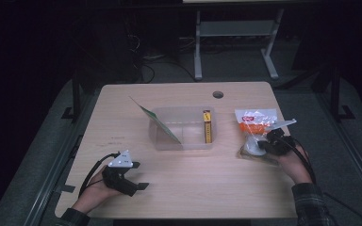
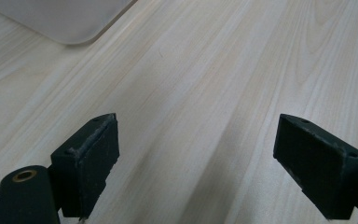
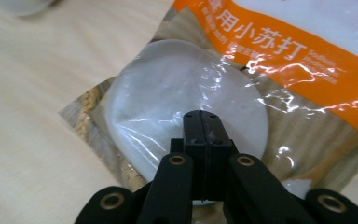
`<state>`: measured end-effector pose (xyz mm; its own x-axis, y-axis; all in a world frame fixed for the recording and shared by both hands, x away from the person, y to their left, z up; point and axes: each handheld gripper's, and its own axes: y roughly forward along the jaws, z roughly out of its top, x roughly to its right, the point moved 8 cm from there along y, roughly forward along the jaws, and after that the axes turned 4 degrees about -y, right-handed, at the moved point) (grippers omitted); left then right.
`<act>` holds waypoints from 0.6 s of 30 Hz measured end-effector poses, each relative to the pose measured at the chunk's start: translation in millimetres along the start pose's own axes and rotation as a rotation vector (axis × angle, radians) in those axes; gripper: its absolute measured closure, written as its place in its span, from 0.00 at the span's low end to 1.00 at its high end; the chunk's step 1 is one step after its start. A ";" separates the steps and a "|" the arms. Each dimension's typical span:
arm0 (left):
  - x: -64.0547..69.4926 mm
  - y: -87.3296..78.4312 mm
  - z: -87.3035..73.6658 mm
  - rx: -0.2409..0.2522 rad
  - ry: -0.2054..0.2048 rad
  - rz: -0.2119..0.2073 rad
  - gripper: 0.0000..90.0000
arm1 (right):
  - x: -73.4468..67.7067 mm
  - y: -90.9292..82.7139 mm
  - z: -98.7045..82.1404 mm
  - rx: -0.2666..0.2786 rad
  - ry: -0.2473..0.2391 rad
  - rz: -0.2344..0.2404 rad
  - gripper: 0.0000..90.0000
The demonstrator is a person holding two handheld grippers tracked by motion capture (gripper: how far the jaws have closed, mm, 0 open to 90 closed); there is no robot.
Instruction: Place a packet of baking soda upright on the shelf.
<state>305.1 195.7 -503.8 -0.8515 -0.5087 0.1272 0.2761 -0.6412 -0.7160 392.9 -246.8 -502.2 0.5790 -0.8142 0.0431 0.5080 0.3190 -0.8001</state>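
Right gripper [image 3: 201, 122] with jaws pressed together, tip over the clear plastic bag of white powder with orange label [image 3: 242, 84] at the light wooden table's [image 1: 193, 183] right side, holding nothing, left gripper [image 2: 196, 163] jaws wide apart above bare tabletop, translucent plastic bin [image 1: 169, 141] at centre.

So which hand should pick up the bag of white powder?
The right. The right gripper sits right at the bag, jaws shut over it. The left gripper waits open over bare table, across the clear box from it.
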 end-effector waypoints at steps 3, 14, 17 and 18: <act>0.1 1.0 0.3 -0.003 0.009 -0.003 0.15 | -12.0 -3.7 -2.5 -0.003 -0.037 0.000 1.00; 1.0 2.1 1.0 -0.007 0.009 -0.014 0.15 | 7.9 -10.3 -14.7 -0.004 -0.029 -0.061 1.00; 1.8 2.5 0.7 -0.009 0.011 -0.015 0.15 | 3.3 -12.4 -15.9 -0.018 -0.017 -0.024 1.00; 2.0 2.7 0.7 -0.009 0.010 -0.016 0.15 | 0.9 -13.2 -16.3 -0.021 -0.023 -0.017 1.00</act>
<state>304.5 192.6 -505.0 -0.8603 -0.4926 0.1315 0.2587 -0.6440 -0.7199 376.3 -259.6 -501.3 0.5849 -0.8081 0.0698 0.5044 0.2950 -0.8115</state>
